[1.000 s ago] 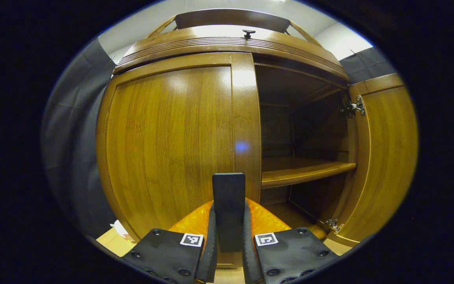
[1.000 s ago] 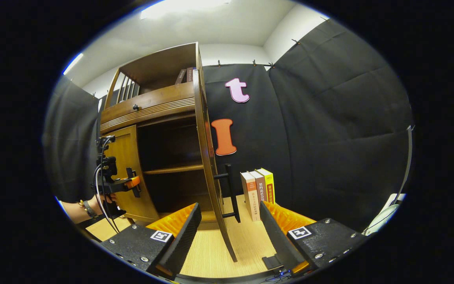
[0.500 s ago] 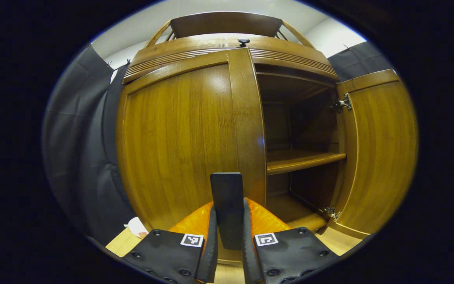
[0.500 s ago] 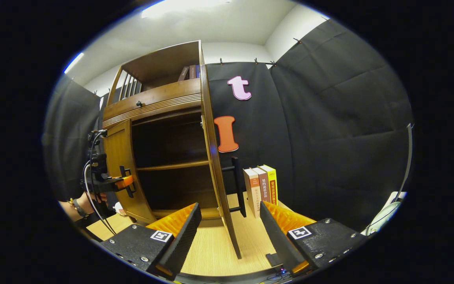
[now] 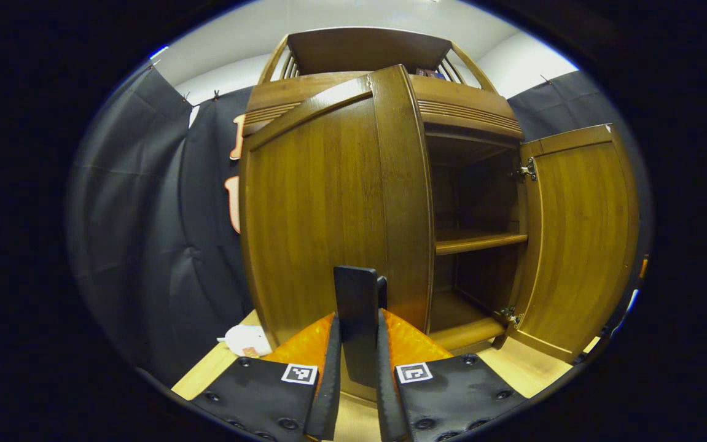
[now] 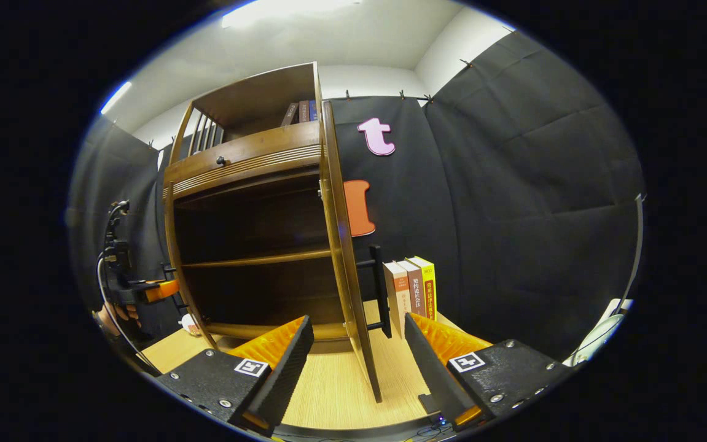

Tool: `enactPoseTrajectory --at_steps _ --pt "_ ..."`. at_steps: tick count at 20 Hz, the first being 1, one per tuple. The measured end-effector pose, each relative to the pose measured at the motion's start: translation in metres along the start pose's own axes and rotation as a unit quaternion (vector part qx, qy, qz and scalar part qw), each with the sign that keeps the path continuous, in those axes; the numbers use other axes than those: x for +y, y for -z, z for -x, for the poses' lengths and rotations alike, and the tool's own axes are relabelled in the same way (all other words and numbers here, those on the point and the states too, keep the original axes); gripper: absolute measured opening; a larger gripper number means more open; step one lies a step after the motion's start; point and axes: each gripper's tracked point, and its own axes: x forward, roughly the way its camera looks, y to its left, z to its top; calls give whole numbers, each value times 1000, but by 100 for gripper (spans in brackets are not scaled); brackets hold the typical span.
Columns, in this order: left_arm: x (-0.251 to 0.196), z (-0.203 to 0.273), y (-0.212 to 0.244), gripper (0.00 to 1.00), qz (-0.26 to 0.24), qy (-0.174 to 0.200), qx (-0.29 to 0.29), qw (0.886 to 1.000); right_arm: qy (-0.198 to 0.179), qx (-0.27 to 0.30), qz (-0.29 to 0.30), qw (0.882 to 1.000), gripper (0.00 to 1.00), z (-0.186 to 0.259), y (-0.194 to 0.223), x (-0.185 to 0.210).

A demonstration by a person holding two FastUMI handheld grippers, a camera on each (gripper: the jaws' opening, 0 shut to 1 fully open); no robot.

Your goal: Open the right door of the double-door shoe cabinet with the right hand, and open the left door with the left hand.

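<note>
Your left jaws are clenched on the black handle of the left door, which stands swung out from the shoe cabinet. Your right gripper has its jaws released and spread, the edge of the open right door between them, untouched. Three books stand on the desk just beside that door.
</note>
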Motion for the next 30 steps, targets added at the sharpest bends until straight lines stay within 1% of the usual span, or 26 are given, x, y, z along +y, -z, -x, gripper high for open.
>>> enactPoseTrajectory --at_steps 1,2,3,4,6,7,8,9,10,11,12,13,14,15,16,17,19,20,21,23,24,25,28,30 --pt "9 9 -1 36 -2 -7 -1 1000 -2 -1 -1 1000 98 -1 -2 2" --pt "19 18 -1 31 0 -13 -1 1000 -6 -3 -2 1000 98 -3 -3 5" --pt "30 26 -1 35 6 -20 -1 1000 -7 -6 0 1000 92 -4 -5 6" --pt "40 34 -1 31 14 -27 -4 1000 -5 -6 10 1000 92 -5 -5 5" --pt "61 48 -1 30 19 -36 -12 999 3 -2 21 1000 92 -6 0 -1" --pt "68 54 -1 34 15 -35 -15 999 4 0 15 1000 95 -6 0 -1" --pt "79 55 2 29 7 -39 -16 999 3 -1 7 1000 98 -5 -1 0" --pt "89 58 6 24 0 -44 -14 999 4 -3 4 1000 98 -5 -1 0" --pt "98 62 8 24 -3 -46 -13 999 9 -3 7 1000 92 -6 -1 -2" --pt "106 64 12 19 3 -49 -10 999 14 -3 12 1000 92 -5 -1 -5" --pt "114 68 13 20 12 -51 -12 999 15 -3 13 1000 98 -4 -1 -5" --pt "123 72 11 22 19 -54 -14 998 14 -3 11 1000 98 -4 -2 -2" --pt "131 71 11 19 23 -59 -16 998 14 -3 12 1000 98 -4 -3 0" --pt "142 72 10 21 21 -69 -19 997 15 -3 15 1000 92 -3 -4 0" --pt "153 72 11 11 15 -77 -21 997 16 -2 18 1000 92 -2 -4 -1" --pt "163 75 9 11 11 -74 -29 997 16 -2 19 1000 92 -2 -5 1" --pt "172 76 11 9 19 -53 -33 998 15 -3 18 1000 92 -1 -8 4" --pt "179 76 13 5 19 -41 -34 998 16 -3 19 1000 92 0 -9 4" --pt "185 74 14 9 18 -29 -31 999 16 -4 21 1000 92 1 -11 5" --pt "197 74 17 9 26 -5 -27 999 16 -8 21 1000 92 0 -16 8" --pt "204 72 16 5 32 9 -26 999 15 -9 21 1000 92 1 -18 8" --pt "212 71 17 9 38 21 -25 999 15 -9 22 1000 92 0 -20 9" --pt "225 70 19 11 66 69 -27 995 18 -8 30 999 91 1 -24 10" --pt "225 70 20 17 78 86 -27 993 20 -7 28 999 91 1 -24 10"
